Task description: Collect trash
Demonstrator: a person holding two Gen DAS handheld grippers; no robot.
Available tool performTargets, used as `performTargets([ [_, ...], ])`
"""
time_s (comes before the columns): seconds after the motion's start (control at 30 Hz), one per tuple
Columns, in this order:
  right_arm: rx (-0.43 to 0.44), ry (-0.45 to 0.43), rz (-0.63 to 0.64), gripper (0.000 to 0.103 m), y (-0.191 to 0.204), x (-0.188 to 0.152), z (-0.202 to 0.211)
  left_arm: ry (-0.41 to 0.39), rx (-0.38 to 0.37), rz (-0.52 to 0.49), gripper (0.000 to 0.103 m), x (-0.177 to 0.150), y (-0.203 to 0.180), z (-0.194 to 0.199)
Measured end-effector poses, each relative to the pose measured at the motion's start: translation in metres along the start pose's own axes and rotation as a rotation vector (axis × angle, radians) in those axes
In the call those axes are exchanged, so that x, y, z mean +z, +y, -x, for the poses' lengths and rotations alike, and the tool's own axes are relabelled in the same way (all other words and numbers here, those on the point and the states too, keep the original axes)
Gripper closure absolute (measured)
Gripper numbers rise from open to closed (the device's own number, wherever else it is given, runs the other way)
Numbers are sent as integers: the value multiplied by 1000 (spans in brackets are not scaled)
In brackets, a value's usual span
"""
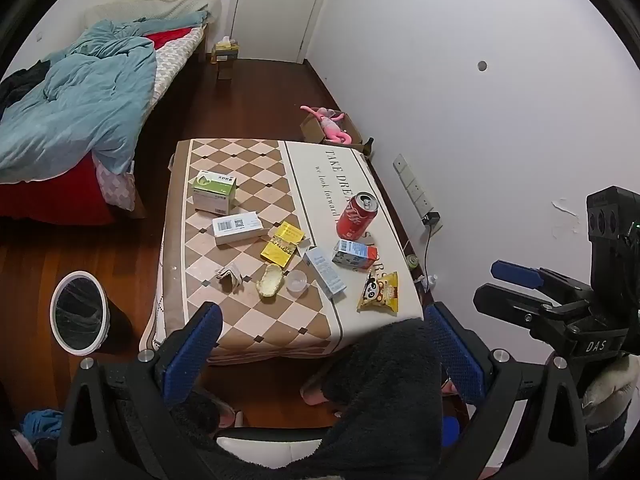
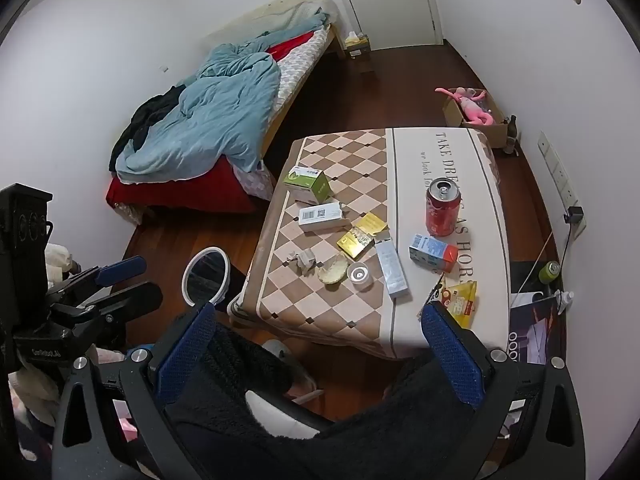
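Note:
A low table [image 1: 256,328] with a checkered cloth carries trash: a red cola can [image 1: 357,216], a small milk carton [image 1: 354,255], a panda snack bag [image 1: 380,293], a long blue-white box [image 1: 325,273], yellow packets [image 1: 283,243], a white box [image 1: 238,227], a green box [image 1: 214,192], crumpled paper [image 1: 230,276], a peel [image 1: 271,281] and a clear cup [image 1: 297,281]. A white-rimmed bin [image 1: 80,312] stands on the floor left of the table. My left gripper [image 1: 320,344] is open and empty above the near edge. My right gripper [image 2: 320,344] is open and empty, near the snack bag [image 2: 460,300].
A bed [image 1: 80,104] with a blue quilt lies to the left. A cardboard box with a pink toy [image 1: 332,124] stands behind the table. A power strip [image 1: 416,188] hangs on the right wall. My knees in dark trousers [image 1: 384,392] are below the grippers.

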State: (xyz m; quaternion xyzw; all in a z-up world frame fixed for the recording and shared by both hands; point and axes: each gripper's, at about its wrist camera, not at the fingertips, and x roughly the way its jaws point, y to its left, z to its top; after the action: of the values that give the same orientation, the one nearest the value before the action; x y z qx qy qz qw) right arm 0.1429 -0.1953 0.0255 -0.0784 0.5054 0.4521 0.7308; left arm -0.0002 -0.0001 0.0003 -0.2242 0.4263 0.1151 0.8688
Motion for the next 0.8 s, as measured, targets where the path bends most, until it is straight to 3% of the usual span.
performTargets([
  [0.8, -7, -12, 7, 0, 9, 5, -3, 1, -11, 1, 0, 2, -4, 1],
])
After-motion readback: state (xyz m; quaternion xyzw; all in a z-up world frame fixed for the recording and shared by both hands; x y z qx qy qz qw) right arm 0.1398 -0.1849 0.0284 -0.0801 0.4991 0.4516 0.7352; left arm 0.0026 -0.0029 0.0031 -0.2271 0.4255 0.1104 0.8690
